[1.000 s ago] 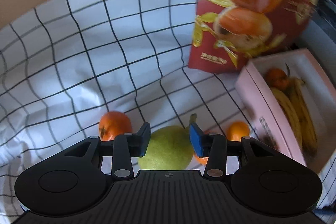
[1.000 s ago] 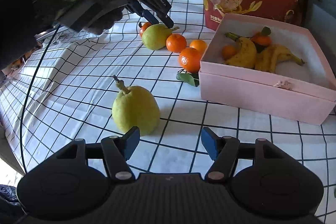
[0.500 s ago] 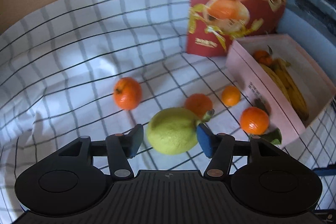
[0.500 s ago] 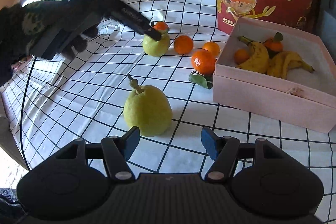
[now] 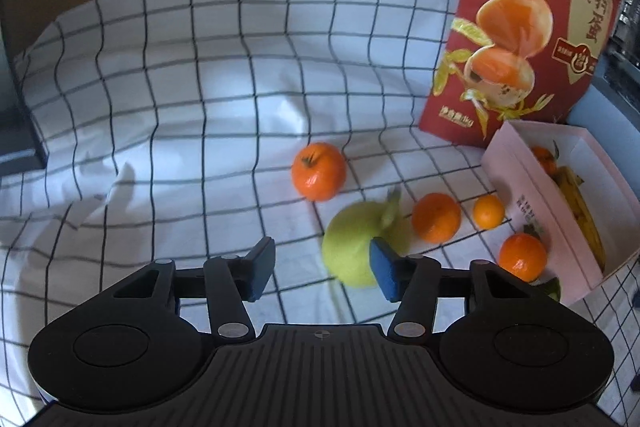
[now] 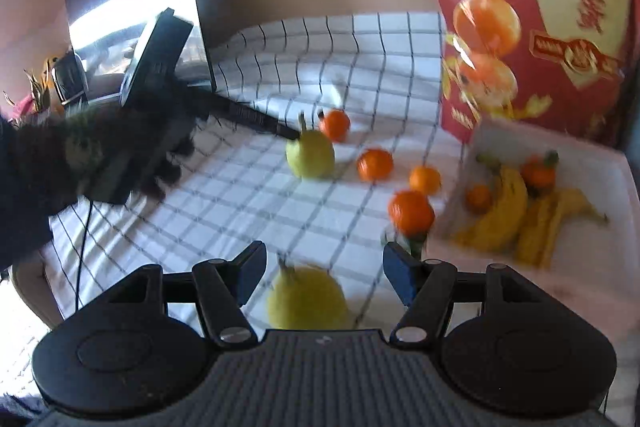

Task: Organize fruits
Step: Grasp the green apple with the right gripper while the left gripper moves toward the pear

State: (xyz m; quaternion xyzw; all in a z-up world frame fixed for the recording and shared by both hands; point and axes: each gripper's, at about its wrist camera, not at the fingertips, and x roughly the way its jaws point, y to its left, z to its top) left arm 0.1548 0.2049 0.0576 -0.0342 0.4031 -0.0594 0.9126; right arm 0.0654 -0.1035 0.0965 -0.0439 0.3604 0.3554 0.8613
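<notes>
The checked cloth [image 5: 224,75] covers the whole surface, with the red fruit bag [image 5: 520,27] standing at its far right corner and the pink box [image 5: 528,195] at the right edge just in front of it, already carrying bananas [image 6: 504,215] and a couple of small oranges. Your left tongs [image 5: 320,269] are spread wide with nothing between them; the far pear [image 5: 360,247] lies on the cloth off to their right, half hidden behind the right finger, so closing now would likely clip its side and roll it into the oranges [image 5: 436,217] beside it. Your right tongs [image 6: 324,273] are spread too, and the near pear [image 6: 306,297] sits low between the fingers, close to the body, not yet pinched. The picture is smeared, so you look to be moving fast: squeeze off-centre on that rounded, tapering skin and it may squirt out. Watch the orange [image 6: 412,211] touching the box wall when you carry anything over.
</notes>
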